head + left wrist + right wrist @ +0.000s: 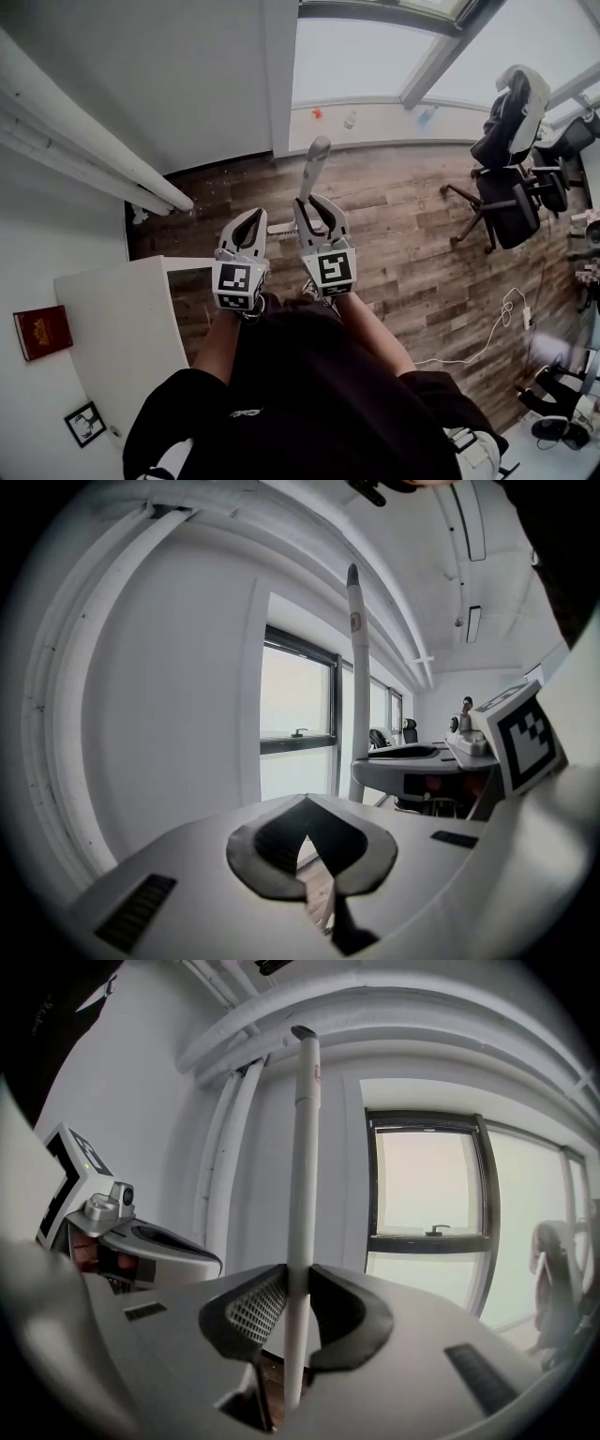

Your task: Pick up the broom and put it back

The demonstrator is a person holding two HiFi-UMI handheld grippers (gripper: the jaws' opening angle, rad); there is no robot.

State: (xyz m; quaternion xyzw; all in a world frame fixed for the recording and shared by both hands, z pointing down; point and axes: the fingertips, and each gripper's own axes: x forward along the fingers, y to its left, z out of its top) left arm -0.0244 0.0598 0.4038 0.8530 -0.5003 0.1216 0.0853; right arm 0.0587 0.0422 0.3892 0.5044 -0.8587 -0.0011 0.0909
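Grey-white left gripper (250,216), right gripper (318,204); black-white marker cubes (236,282); black shirt (300,394).

The broom (302,1176) shows as a slim white pole with a grey-capped tip and a small label near the top, standing upright. The right gripper (298,1288) clamps it low on the shaft, and most of the pole rises above the pads. It stands just right of the left gripper (305,808), not touching it. The broom's head cannot be made out.
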